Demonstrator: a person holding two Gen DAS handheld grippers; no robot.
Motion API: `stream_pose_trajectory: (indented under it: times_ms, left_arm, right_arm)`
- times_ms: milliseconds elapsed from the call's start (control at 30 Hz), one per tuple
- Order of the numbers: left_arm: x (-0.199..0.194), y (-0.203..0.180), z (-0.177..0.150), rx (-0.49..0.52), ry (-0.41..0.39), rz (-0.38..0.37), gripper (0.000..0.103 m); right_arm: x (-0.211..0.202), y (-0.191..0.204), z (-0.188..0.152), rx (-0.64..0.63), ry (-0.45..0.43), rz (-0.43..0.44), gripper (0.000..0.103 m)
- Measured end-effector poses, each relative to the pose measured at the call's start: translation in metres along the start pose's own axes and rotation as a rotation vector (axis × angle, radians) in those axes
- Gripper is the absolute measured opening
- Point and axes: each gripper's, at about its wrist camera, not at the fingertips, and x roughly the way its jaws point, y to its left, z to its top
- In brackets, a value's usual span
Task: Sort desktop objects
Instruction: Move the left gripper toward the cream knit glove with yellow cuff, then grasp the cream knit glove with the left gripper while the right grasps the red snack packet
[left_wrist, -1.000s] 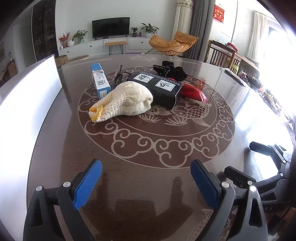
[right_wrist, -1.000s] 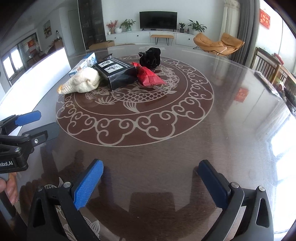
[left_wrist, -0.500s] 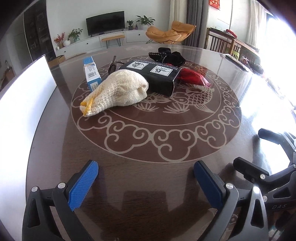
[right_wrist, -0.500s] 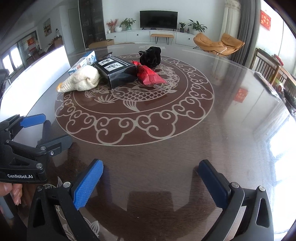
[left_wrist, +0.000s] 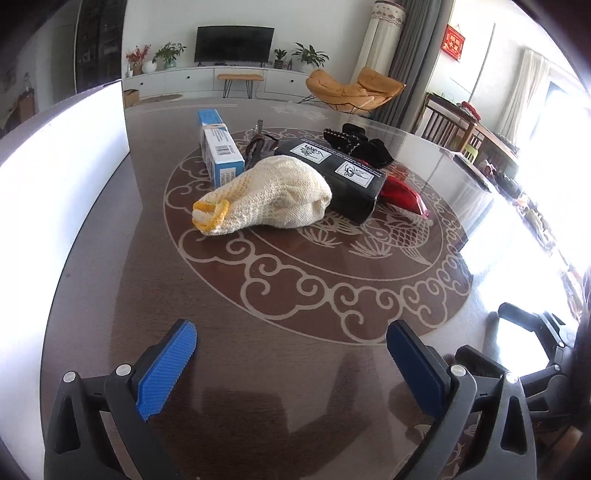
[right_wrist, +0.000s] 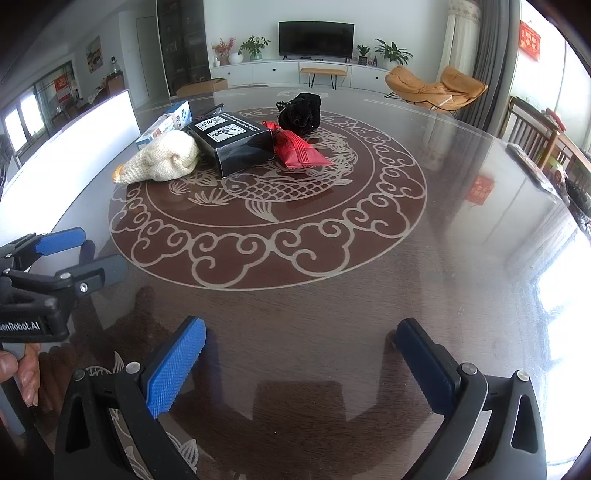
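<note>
A cream knitted glove (left_wrist: 273, 195) (right_wrist: 162, 162) lies on the round dark table, touching a black box (left_wrist: 340, 177) (right_wrist: 236, 142). A blue-and-white carton (left_wrist: 218, 147) (right_wrist: 162, 123), a red packet (left_wrist: 402, 192) (right_wrist: 299, 151), a black pouch (left_wrist: 354, 144) (right_wrist: 301, 114) and a small metal tool (left_wrist: 258, 144) lie around them. My left gripper (left_wrist: 291, 363) is open and empty, low over the table, short of the glove; it also shows in the right wrist view (right_wrist: 74, 254). My right gripper (right_wrist: 301, 360) is open and empty near the front edge.
A white board (left_wrist: 55, 192) stands along the table's left edge. The table surface (right_wrist: 295, 251) carries a pale fish-and-cloud pattern. Chairs (left_wrist: 450, 125) stand at the far right. Bright glare covers the table's right side.
My left gripper has moved forward toward the glove and swung a little left. The right gripper has stayed almost still. The objects have not moved.
</note>
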Motion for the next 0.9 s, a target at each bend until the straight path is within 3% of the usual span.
stream_pose_trajectory:
  times_ms: [100, 200, 300, 400, 467, 600, 733, 900]
  left_arm:
    - [0.005, 0.018, 0.03, -0.034, -0.005, 0.077, 0.103]
    - [0.004, 0.027, 0.06, -0.074, -0.086, 0.03, 0.103]
    - [0.018, 0.022, 0.081, -0.041, -0.118, 0.023, 0.103]
    - [0.047, 0.015, 0.086, 0.02, -0.026, 0.017, 0.103]
    - [0.057, 0.01, 0.078, 0.05, 0.041, -0.046, 0.103]
    - [0.031, -0.01, 0.054, 0.15, 0.023, -0.187, 0.103]
    - [0.013, -0.013, 0.048, 0.17, -0.053, -0.12, 0.103]
    - [0.044, -0.014, 0.073, 0.209, 0.005, 0.036, 0.103]
  right_arm:
    - [0.0, 0.0, 0.0, 0.0, 0.0, 0.0, 0.103]
    - [0.0, 0.0, 0.0, 0.0, 0.0, 0.0, 0.103]
    - [0.0, 0.0, 0.0, 0.0, 0.0, 0.0, 0.103]
    - [0.0, 0.0, 0.0, 0.0, 0.0, 0.0, 0.103]
    - [0.0, 0.0, 0.0, 0.0, 0.0, 0.0, 0.103]
    - [0.0, 0.0, 0.0, -0.001, 0.0, 0.0, 0.103]
    - [0.0, 0.0, 0.0, -0.001, 0.0, 0.0, 0.103]
    - [0.0, 0.0, 0.0, -0.001, 0.0, 0.0, 0.103]
